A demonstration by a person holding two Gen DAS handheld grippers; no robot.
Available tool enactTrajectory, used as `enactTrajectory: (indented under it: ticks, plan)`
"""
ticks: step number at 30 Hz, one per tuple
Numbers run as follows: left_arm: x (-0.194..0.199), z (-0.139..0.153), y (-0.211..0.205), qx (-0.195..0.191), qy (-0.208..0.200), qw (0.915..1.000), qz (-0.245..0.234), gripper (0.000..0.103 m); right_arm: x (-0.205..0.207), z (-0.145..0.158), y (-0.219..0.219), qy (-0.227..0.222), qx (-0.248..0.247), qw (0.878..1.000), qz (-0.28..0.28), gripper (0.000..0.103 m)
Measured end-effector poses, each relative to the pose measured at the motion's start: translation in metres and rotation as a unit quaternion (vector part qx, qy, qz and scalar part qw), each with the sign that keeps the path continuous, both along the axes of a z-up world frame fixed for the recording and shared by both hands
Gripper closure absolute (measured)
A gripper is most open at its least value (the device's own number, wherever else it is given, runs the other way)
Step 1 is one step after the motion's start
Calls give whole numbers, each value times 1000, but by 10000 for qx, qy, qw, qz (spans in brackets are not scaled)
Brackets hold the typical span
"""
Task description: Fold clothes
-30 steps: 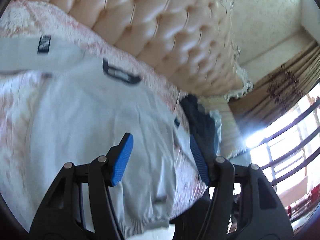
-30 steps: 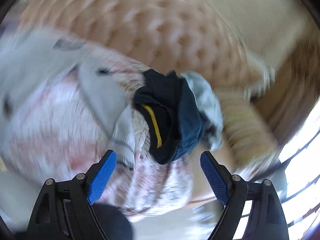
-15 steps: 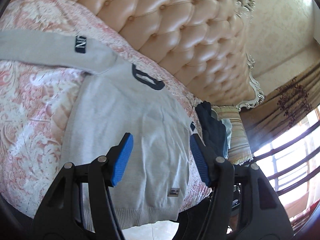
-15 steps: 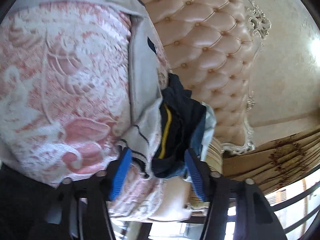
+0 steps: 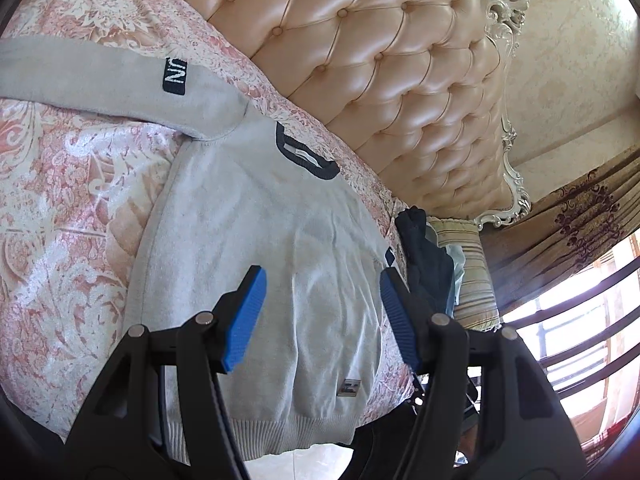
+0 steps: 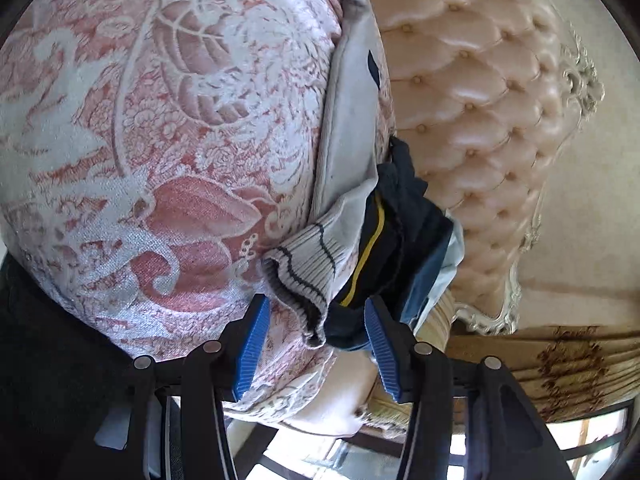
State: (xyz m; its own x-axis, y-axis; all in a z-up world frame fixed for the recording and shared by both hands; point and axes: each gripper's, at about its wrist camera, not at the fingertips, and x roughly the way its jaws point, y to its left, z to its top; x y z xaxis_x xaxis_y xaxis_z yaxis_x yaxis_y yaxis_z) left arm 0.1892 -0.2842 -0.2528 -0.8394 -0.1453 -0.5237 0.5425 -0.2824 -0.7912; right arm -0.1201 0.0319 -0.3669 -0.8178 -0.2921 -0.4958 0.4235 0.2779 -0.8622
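Observation:
A light grey sweater [image 5: 256,248] with a dark collar lies spread flat on the pink patterned bedspread [image 5: 60,184], one sleeve stretched out to the left. My left gripper [image 5: 320,316] hovers open over its lower body, nothing between the pads. In the right wrist view the sweater's other sleeve [image 6: 352,128] runs down the bed's edge to a ribbed striped cuff [image 6: 304,268]. My right gripper [image 6: 314,344] is open, its blue pads on either side of the cuff's end, not closed on it.
A pile of dark navy clothes [image 6: 400,240] with a yellow stripe lies against the cuff, also seen as the dark clothes [image 5: 424,264] right of the sweater. A tufted headboard [image 5: 380,80], a striped pillow [image 5: 472,280], curtains and a barred window [image 5: 580,320] lie beyond.
The right gripper has closed in on the sleeve cuff, which now sits between its pads, and its jaws have narrowed. The left gripper has steadied over the sweater's body.

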Motion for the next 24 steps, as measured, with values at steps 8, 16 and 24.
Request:
enactTrajectory:
  ticks: [8, 16, 24]
  plan:
    - [-6, -1, 3, 15, -97, 9999, -105, 41, -15, 49, -11, -997, -1239, 9857, -553, 93]
    - [-25, 0, 7, -21, -153, 9991, -382, 41, -111, 100, 32, -4073, -3480, 7983, -2751, 102]
    - [-46, -1, 14, 14, -172, 9982, -581, 41, -184, 90, 83, -5320, -4448, 5862, -4190, 99]
